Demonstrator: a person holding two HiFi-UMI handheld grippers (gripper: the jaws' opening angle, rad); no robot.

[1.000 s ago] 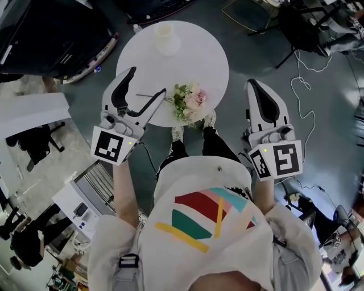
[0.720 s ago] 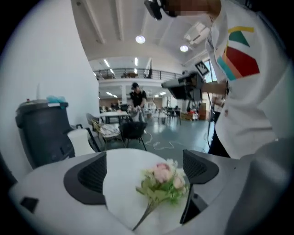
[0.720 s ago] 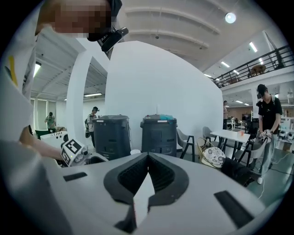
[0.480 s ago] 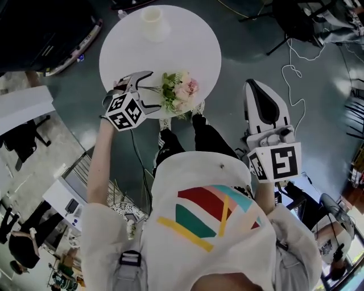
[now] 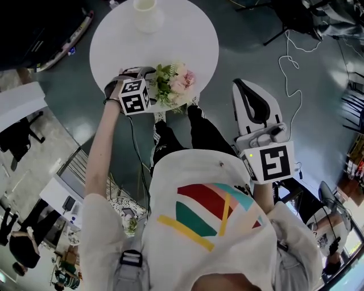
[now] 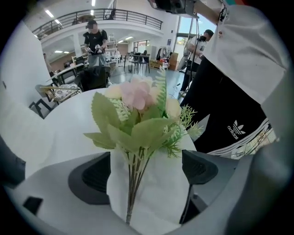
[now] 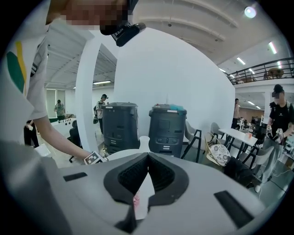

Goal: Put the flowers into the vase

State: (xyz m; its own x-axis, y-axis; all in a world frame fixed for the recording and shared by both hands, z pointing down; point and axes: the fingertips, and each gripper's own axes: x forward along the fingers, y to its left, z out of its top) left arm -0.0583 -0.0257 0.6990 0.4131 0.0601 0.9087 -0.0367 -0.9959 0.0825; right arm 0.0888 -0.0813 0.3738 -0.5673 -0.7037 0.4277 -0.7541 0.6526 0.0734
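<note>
My left gripper [image 6: 146, 172] has its jaws spread wide. They have just been opening, and the stems of the flowers [image 6: 138, 119] run down the gap between them. Neither pad presses on the stems, which sit a little closer to the pad at the left of the left gripper view, with white table [image 6: 64, 124] showing on both sides. In the head view the left gripper [image 5: 139, 73] points steeply down at the near edge of the round table [image 5: 190, 40]. The flowers [image 5: 175, 84] lie there just beside it, pink and cream heads with green leaves, their blooms toward my legs. The vase [image 5: 146, 11] stands upright at the far edge of the table, well apart from the flowers. My right gripper [image 7: 148, 154] has its jaws closed tip to tip with nothing held. Only a sliver of the table and a pink speck show through the slot below the tips, and the vase [image 7: 144, 141] peeks just above them. In the head view the right gripper [image 5: 243, 85] hangs off the table, over the floor to the right of my legs.
</note>
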